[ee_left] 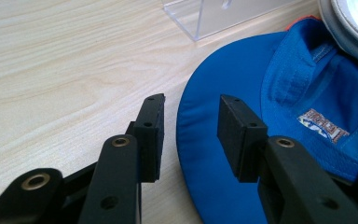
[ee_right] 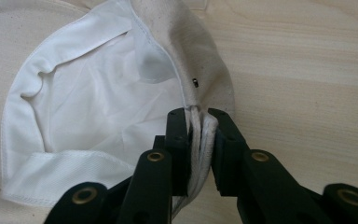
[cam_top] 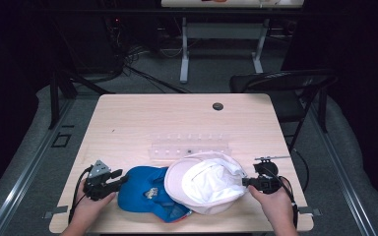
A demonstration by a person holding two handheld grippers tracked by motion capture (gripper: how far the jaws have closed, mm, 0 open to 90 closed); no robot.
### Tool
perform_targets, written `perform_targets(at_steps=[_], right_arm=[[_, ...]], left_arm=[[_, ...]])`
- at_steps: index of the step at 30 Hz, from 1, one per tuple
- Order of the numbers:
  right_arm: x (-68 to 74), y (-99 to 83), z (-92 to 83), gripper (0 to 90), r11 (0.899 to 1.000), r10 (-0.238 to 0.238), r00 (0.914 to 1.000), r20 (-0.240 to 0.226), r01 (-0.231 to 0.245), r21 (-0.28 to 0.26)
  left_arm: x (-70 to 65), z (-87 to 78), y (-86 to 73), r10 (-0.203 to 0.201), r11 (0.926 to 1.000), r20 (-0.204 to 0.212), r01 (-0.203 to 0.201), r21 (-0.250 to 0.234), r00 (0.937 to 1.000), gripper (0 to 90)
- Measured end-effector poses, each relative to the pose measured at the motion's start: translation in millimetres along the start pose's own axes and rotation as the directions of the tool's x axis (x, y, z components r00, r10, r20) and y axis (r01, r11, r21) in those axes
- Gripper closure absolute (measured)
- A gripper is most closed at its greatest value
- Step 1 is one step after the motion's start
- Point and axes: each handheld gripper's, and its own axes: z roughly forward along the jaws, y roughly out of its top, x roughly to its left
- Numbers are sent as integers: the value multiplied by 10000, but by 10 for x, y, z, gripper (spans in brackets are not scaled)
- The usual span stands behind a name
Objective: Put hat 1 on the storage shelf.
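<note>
right gripper (ee_right: 198,116) clamped on white cap (cam_top: 206,183) rim at right; left gripper (ee_left: 191,121) jaws apart astride blue cap (ee_left: 242,154) brim at left.

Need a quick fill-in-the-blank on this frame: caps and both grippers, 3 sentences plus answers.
1. The right gripper is shut on the rim of the ____ cap.
2. The left gripper has its jaws open around the brim of the ____ cap.
3. The white cap lies partly on top of the blue cap, with its ____ facing up.

Missing words: white; blue; inside
</note>
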Motion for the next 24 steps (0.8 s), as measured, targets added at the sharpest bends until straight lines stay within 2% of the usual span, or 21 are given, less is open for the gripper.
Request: perform_targets(at_steps=[10, 15, 21, 24], right_arm=[[-23, 83, -53, 814, 9999, -126, 9999, 36, 126, 55], [-45, 153, -97, 815, 9994, -184, 9998, 13, 183, 289], [-39, 271, -161, 816, 9976, -542, 9978, 393, 524, 455], [-14, 340, -200, 816, 9945, -872, 9941, 645, 831, 639]], left_arm=[[12, 13, -9, 7, 10000, -7, -7, -28, 10000, 621], [3, 16, -8, -4, 10000, 39, 4, -48, 10000, 620], [14, 12, -9, -11, 10000, 14, 11, -60, 10000, 621], [14, 10, -9, -29, 10000, 10, 29, -66, 10000, 621]])
